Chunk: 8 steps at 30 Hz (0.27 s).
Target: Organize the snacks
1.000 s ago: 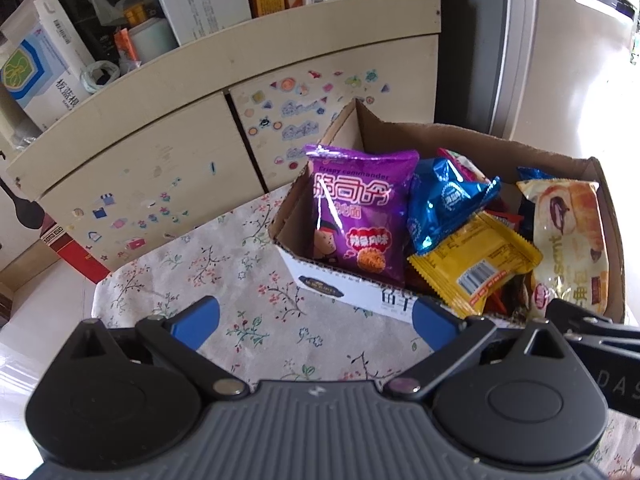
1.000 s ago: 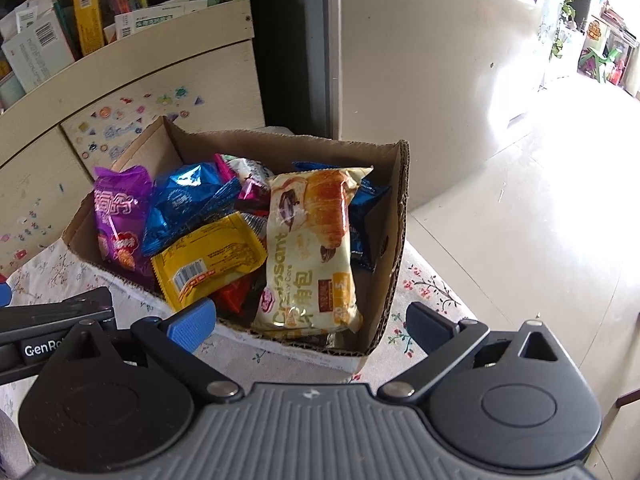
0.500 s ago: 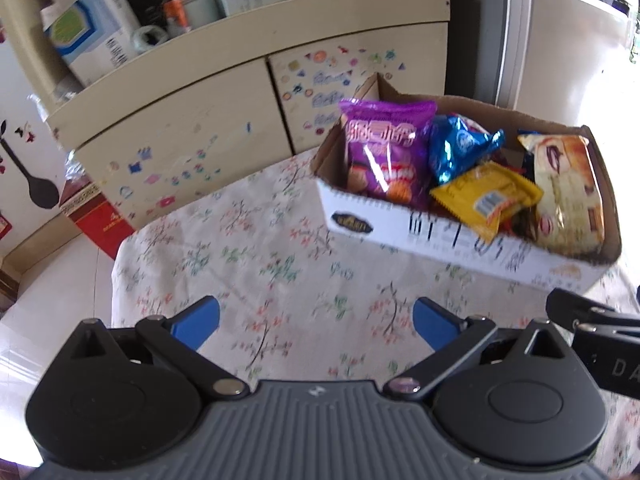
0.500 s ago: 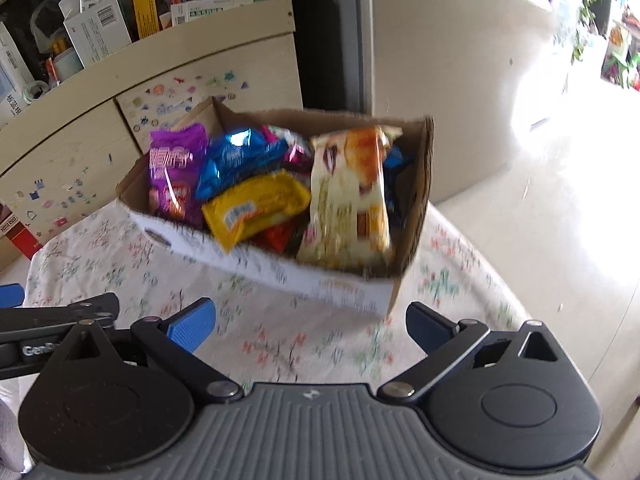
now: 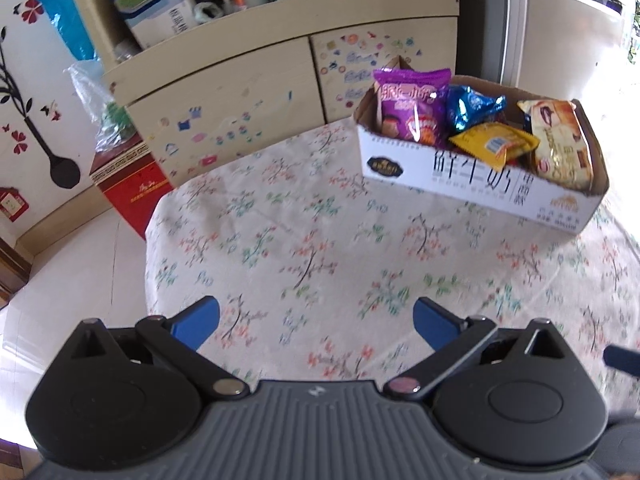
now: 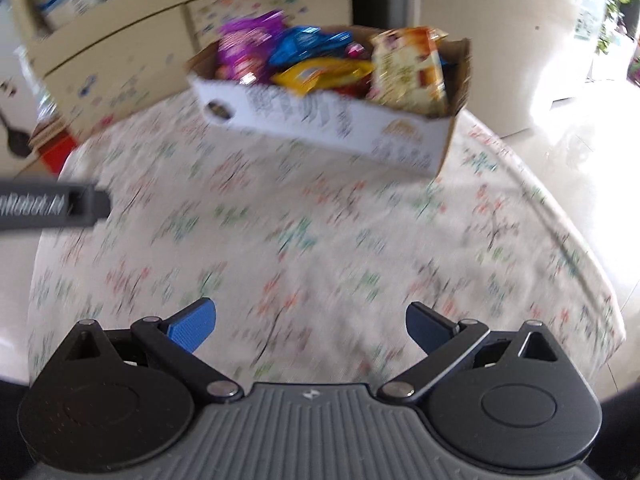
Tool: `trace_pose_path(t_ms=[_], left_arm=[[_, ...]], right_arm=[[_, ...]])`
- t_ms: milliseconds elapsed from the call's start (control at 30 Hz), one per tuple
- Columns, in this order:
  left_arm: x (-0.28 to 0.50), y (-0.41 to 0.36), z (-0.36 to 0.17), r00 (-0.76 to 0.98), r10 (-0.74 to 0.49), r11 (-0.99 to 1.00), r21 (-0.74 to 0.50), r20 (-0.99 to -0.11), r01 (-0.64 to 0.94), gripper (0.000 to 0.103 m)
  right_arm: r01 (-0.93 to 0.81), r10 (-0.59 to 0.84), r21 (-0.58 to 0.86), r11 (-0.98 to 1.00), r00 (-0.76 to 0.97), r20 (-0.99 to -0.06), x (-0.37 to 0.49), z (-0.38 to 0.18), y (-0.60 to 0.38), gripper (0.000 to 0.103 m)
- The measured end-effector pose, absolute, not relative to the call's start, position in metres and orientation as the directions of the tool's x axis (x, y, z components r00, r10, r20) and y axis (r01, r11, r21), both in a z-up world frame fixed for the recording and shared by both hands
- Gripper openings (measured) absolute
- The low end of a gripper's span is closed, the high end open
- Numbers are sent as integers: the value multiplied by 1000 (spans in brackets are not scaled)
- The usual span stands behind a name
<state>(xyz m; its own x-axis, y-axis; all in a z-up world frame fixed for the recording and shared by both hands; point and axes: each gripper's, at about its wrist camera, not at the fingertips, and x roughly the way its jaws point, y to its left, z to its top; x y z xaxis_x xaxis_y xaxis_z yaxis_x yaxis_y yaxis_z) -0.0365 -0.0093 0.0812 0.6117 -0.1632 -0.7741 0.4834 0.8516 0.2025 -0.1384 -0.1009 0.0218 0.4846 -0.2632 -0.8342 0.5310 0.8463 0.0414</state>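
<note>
Left hand-held gripper hangs wide open above the floral counter; far side, the white box sits packed with snacks, purple bag upright.

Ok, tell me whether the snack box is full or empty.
Full: the cardboard box is packed with packets, the purple bag and croissant pack rising above its rim.

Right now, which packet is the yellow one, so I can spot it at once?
On the floral tablecloth stands a white cardboard box of snacks. The yellow packet lies near its front wall, between the purple bag and the croissant pack, the only yellow wrapper.
</note>
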Motion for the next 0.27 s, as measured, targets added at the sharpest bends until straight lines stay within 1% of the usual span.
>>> trace_pose_path(t_ms=[200, 267], left_arm=[[-45, 22, 79, 608, -145, 873, 188, -781, 450, 102], [-45, 31, 79, 609, -138, 881, 185, -781, 436, 102]], right_arm=[[507, -217, 63, 859, 474, -853, -149, 9, -64, 103], [491, -220, 43, 870, 465, -858, -146, 3, -54, 103]])
